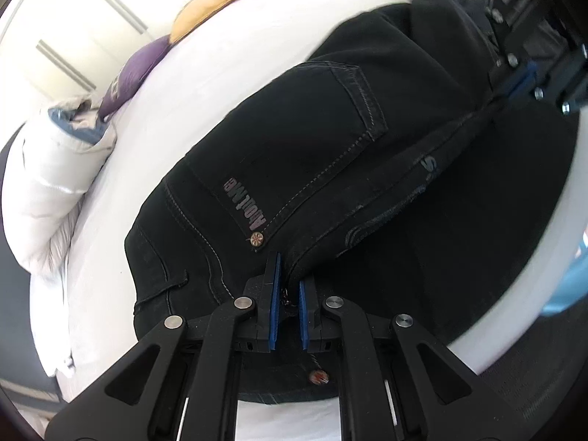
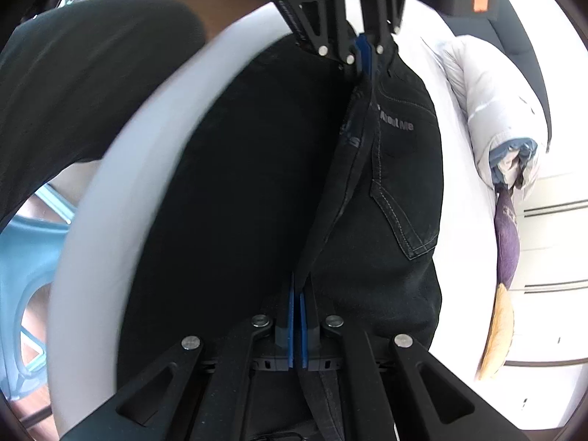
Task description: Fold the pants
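1. Black denim filled most of both views: the pants (image 1: 294, 154) lay spread across a white bed (image 1: 154, 117), their waistband edge lifted between my two claws.
2. My left claw (image 1: 288, 294) was clamped shut on the waistband, its blue pads (image 1: 273, 316) pinching the cloth just below a copper rivet (image 1: 256, 239) at the corner of the back pocket (image 1: 341, 117).
3. My right claw (image 2: 297, 316) was likewise closed on the same edge of the pants (image 2: 397, 191), a narrow band of denim running up from its blue pads (image 2: 292, 327) toward the other claw.
4. From the left wrist view, the right claw (image 1: 518, 77) showed at the upper right, gripping the far end of the waistband; from the right wrist view, the left claw (image 2: 362, 58) showed at the top, holding its end.
5. Grey lettering (image 1: 245, 204) sat printed on the back pocket, beside its stitched seam.
6. A white padded jacket (image 1: 47, 180) lay bunched at the far side of the bed, with a purple cushion (image 1: 132, 73) and an orange cushion (image 1: 209, 3) next to it.
7. A pale blue plastic thing (image 2: 22, 257) showed off the bed's near edge; I could not tell what it was.
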A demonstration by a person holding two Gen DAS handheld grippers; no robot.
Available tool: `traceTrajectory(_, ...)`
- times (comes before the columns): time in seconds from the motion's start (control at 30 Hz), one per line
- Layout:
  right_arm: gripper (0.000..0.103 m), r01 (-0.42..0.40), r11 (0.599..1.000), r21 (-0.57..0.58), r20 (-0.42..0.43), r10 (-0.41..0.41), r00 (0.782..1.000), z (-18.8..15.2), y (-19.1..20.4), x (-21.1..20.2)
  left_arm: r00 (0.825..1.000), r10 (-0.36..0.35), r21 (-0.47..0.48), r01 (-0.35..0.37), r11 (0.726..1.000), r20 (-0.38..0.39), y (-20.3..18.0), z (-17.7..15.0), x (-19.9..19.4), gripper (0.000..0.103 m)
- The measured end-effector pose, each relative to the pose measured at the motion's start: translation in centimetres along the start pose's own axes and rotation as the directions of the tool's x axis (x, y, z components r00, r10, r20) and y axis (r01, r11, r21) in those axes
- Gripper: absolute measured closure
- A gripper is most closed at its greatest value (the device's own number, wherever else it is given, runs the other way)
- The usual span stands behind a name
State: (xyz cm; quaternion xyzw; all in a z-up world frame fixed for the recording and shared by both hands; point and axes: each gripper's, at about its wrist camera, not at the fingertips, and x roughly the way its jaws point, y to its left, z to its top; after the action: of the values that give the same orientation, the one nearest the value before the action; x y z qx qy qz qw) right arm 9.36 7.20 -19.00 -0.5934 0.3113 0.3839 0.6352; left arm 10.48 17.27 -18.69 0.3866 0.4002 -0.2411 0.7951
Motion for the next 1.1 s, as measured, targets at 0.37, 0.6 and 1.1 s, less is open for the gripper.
traceTrajectory(0.37, 0.100, 0.025, 0.999, -0.030, 0.011, -0.025, 1.000, 1.4, 2.3, -1.6, 1.000, 0.000, 0.083, 0.001, 0.997, -0.004, -3.3, -3.6, -1.2, 0.095)
traceTrajectory(0.6, 0.100, 0.042, 0.999, -0.020, 0.013, -0.042, 0.999, 2.9, 4.0, -2.2, 1.000, 0.023, 0.109, -0.021, 0.994, -0.016, -2.7, -5.4, -1.4, 0.095)
traceTrajectory(1.1, 0.100, 0.058, 0.998, -0.024, -0.005, -0.058, 0.998, 3.2, 5.0, -1.8, 0.999, 0.046, 0.114, -0.045, 0.992, -0.008, -2.3, -6.7, -2.4, 0.095)
